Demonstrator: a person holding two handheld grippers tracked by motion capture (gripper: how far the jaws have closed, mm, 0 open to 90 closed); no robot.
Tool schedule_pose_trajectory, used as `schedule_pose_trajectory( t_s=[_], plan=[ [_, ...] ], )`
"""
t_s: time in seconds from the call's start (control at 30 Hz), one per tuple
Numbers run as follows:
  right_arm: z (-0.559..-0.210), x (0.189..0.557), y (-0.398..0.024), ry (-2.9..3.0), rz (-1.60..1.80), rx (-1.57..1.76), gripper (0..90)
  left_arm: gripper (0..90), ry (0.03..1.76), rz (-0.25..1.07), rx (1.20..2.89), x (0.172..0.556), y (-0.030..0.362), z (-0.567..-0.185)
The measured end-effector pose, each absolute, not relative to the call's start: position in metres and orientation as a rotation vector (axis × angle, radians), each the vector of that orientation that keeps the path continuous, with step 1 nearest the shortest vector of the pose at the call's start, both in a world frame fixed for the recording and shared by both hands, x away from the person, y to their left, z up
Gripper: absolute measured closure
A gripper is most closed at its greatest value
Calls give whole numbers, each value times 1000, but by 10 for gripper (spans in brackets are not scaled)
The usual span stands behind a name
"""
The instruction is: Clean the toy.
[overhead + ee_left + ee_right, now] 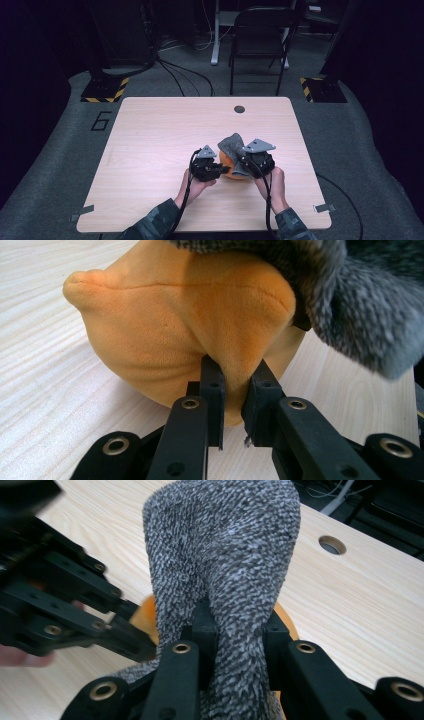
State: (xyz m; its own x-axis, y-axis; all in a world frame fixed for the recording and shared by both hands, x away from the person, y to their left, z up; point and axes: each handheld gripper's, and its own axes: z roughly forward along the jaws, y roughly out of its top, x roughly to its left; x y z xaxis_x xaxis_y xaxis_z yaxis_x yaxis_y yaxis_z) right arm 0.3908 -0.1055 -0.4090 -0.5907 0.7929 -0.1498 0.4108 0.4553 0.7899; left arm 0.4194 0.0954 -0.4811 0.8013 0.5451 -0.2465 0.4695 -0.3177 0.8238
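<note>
Left tongs (pixel 232 390) clamp the orange plush (pixel 190 330); right tongs (pixel 235 630) pinch the grey cover (pixel 225 555), apparently draped over it, rising away.

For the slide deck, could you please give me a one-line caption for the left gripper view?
Left gripper pinches a fold of the orange plush toy beneath grey fuzzy fabric on the wooden table.

An orange plush toy (pixel 170 335) lies on the pale wood-grain table (pixel 150 135), beneath a speckled grey-and-white fuzzy cloth (pixel 225 565); black grippers flank the toy.
</note>
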Motion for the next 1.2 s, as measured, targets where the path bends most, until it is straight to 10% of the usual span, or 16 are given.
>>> schedule_pose_trajectory(
  t_s=[1.2],
  plan=[
    [-471, 435, -183, 2181, 717, 1422, 756, 803, 745, 77, 1962, 421, 96, -483]
  ],
)
